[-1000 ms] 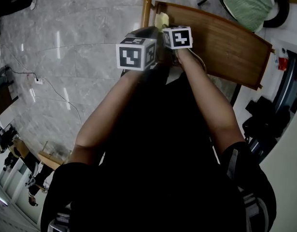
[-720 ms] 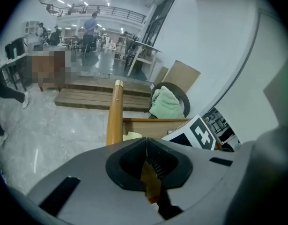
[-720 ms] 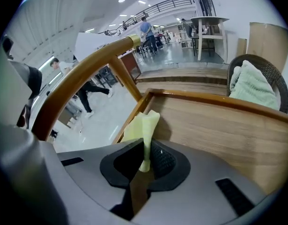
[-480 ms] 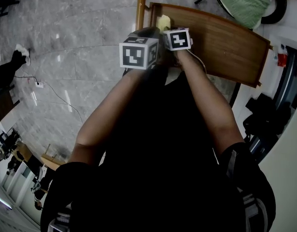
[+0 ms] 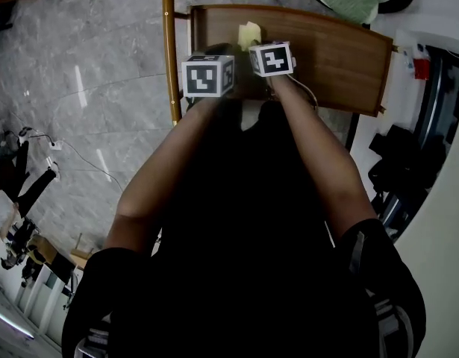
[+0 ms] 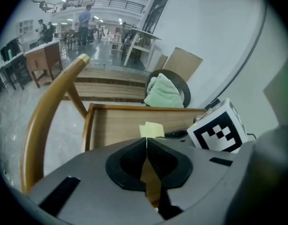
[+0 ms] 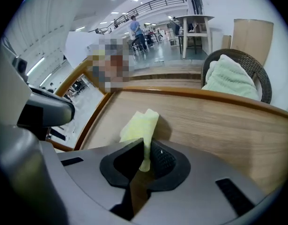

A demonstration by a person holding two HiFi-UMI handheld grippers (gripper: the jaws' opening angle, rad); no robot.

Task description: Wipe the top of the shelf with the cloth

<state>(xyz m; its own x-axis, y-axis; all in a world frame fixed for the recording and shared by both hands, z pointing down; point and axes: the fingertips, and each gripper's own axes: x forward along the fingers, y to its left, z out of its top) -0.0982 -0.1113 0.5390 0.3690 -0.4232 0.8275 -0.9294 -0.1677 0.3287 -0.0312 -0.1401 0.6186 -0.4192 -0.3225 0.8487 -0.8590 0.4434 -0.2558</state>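
A wooden shelf top point(image 5: 326, 51) stands over marble floor point(image 5: 102, 88). The right gripper point(image 7: 144, 149) pinches a yellow cloth point(image 7: 138, 125) on it; the left gripper point(image 6: 147, 143) is clenched, empty.

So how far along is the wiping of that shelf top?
Done: the yellow cloth is picked up, clamped in the right hand-held gripper. In hand: the cloth sits over the wooden shelf top near one end. Left: most of the top stretches bare beyond it; no wiped trace shows. The left hand-held gripper is shut, empty.
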